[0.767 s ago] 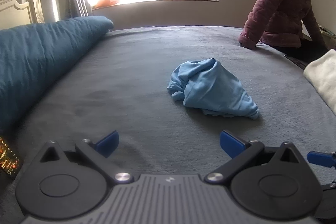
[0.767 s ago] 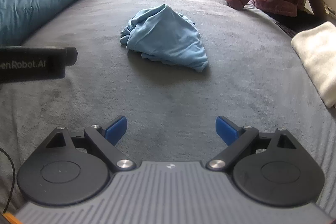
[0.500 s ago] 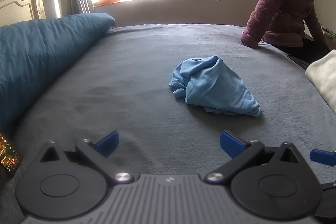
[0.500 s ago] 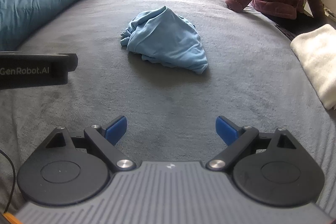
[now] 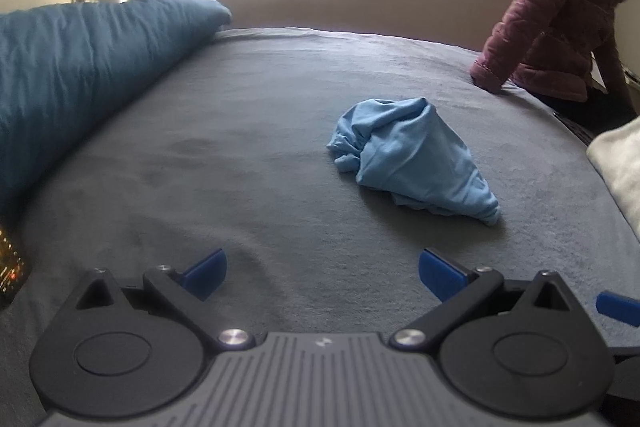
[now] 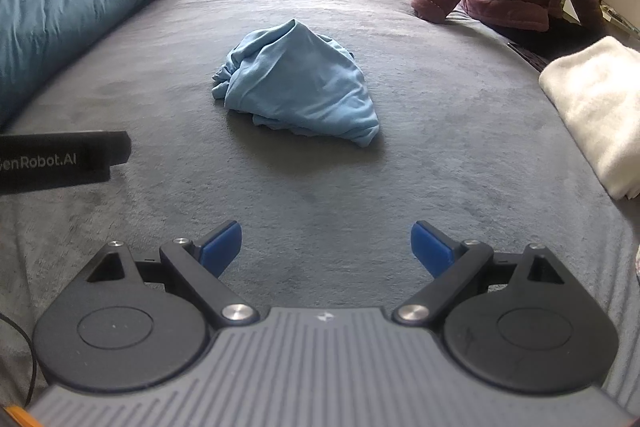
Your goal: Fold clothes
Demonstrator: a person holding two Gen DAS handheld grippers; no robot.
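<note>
shirt (image 6: 298, 85) crumpled on bed (image 6: 440, 147), ahead of both jaws, untouched | long axis slanted near-right | left gripper (image 5: 322, 273), right gripper (image 6: 326, 247) spread, empty | shirt more centred before the right

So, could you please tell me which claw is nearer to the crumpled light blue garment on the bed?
Right, by a small margin. The right claw faces the light blue garment almost head-on. The left claw sits further back, with the garment ahead and to its right. Both are open, touching nothing.
</note>
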